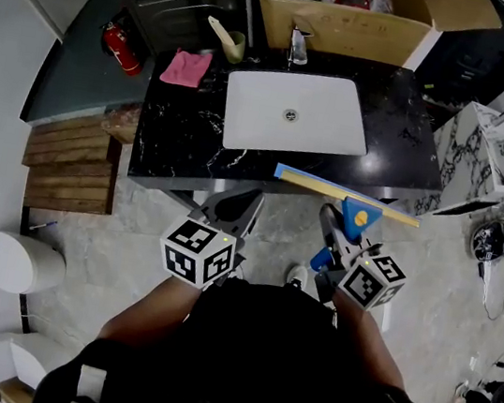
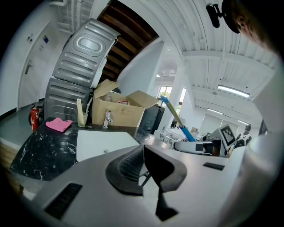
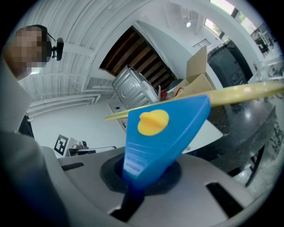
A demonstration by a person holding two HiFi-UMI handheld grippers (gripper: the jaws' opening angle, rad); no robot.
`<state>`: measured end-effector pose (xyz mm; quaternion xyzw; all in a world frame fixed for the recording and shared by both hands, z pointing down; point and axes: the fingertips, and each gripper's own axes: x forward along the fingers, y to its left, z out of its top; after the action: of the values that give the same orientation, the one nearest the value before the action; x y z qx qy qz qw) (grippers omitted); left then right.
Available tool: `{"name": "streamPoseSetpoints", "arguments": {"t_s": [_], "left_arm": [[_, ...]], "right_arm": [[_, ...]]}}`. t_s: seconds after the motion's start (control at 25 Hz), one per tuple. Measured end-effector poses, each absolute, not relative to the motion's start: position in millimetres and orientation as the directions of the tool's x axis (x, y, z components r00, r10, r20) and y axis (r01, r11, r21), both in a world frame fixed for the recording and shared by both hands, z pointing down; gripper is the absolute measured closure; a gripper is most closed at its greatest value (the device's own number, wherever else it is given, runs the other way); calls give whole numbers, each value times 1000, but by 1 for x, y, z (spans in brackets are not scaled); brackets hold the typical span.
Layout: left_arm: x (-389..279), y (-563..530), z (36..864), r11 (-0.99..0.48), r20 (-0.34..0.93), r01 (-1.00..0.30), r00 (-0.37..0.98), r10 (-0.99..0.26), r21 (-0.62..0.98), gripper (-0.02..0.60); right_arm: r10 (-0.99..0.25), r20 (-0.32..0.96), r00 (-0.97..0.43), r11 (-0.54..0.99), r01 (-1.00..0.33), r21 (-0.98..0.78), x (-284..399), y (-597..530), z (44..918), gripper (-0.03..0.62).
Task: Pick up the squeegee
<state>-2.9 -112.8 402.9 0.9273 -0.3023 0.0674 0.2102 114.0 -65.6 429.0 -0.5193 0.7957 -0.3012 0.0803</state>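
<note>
- The squeegee (image 1: pixel 350 202) was off the counter (image 1: pixel 182 133), held in the air just in front of the sink (image 1: pixel 256 116), its long yellow blade lying roughly level along the counter's front edge.
- The right gripper (image 1: pixel 335 230) had its fingers (image 3: pixel 108 173) clenched on the narrow blue neck of the handle, below the wide blue head with its yellow knob.
- The left gripper (image 1: pixel 232 210) hung to the left of the sink's front edge; its fingers (image 2: pixel 126 166) were pressed together with nothing between them.
- The tool looked light and mostly stiff: hard plastic handle and head, with a thin blade edge that likely flexes.
- The smooth plastic could slip or twist in a pinch, since the wide blade sits well out from the grip and would lever it round.
- The neck seemed the sound place to hold; the blade edge is best left untouched.
- Judged from this, the pick-up looked done or nearly so.
</note>
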Motion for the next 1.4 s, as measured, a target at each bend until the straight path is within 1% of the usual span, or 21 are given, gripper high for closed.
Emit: {"name": "streamPoseSetpoints", "arguments": {"t_s": [0.68, 1.0, 1.2, 1.4], "left_arm": [[-3, -117, 407, -725, 258, -588, 809, -529, 358, 565], [-3, -119, 406, -725, 255, -588, 809, -530, 358, 565], [-4, -120, 406, -724, 256, -588, 809, -530, 361, 565], [-3, -120, 407, -727, 256, -585, 811, -526, 359, 565]], "right_arm": [[-872, 179, -456, 283, -767, -576, 111, -70, 434, 585], [-866, 207, -456, 277, -780, -561, 111, -70, 434, 585], [-871, 181, -456, 282, -768, -575, 110, -72, 433, 585], [-868, 184, -462, 287, -768, -573, 110, -72, 432, 585]]}}
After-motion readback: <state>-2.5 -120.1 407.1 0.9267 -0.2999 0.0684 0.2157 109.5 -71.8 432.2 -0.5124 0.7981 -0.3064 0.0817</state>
